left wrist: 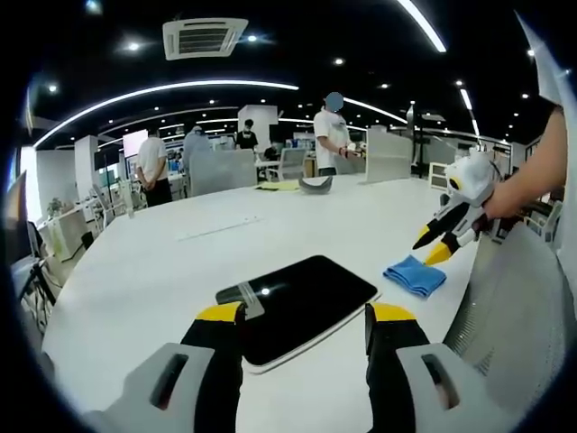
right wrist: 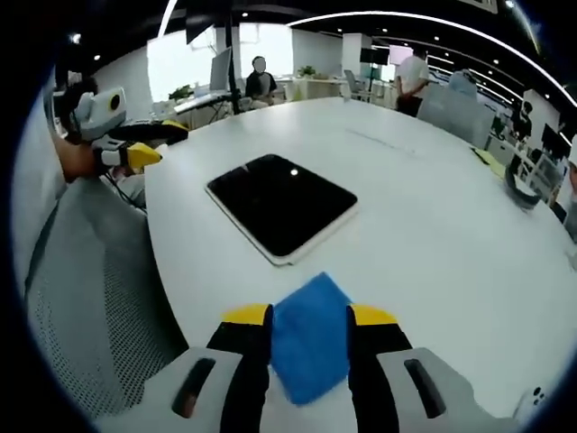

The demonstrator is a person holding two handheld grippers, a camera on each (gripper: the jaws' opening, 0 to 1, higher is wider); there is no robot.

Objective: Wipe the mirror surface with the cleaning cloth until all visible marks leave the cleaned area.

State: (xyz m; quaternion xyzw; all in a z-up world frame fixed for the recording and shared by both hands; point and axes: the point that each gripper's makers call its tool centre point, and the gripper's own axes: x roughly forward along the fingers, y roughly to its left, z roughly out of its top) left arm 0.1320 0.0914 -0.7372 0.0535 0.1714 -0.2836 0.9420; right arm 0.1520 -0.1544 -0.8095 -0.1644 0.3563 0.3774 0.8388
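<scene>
1. Your right gripper (right wrist: pixel 309 316) hangs open over the cloth (right wrist: pixel 309 347), nothing gripped, prob. lined up to grab.
2. Left gripper (left wrist: pixel 306 313) open, empty, at mirror's (left wrist: pixel 302 302) 6 o'clock edge.
3. Mirror lies 12 o'clock of cloth; marks unclear.

Lying glossy and dark on the bench (right wrist: pixel 433 225), mirror (right wrist: pixel 281 215) throwing back a ceiling light as a sharp point, thin pale rim looking like plastic. Bench showing a smooth, matt white top. Blue cleaning cloth (right wrist: pixel 308 338) looking soft, folded, matt. Left hand-held gripper (left wrist: pixel 306 313) and right hand-held gripper (right wrist: pixel 308 315) looking like hard plastic, black jaws tipped yellow, grey shells faintly shining.
</scene>
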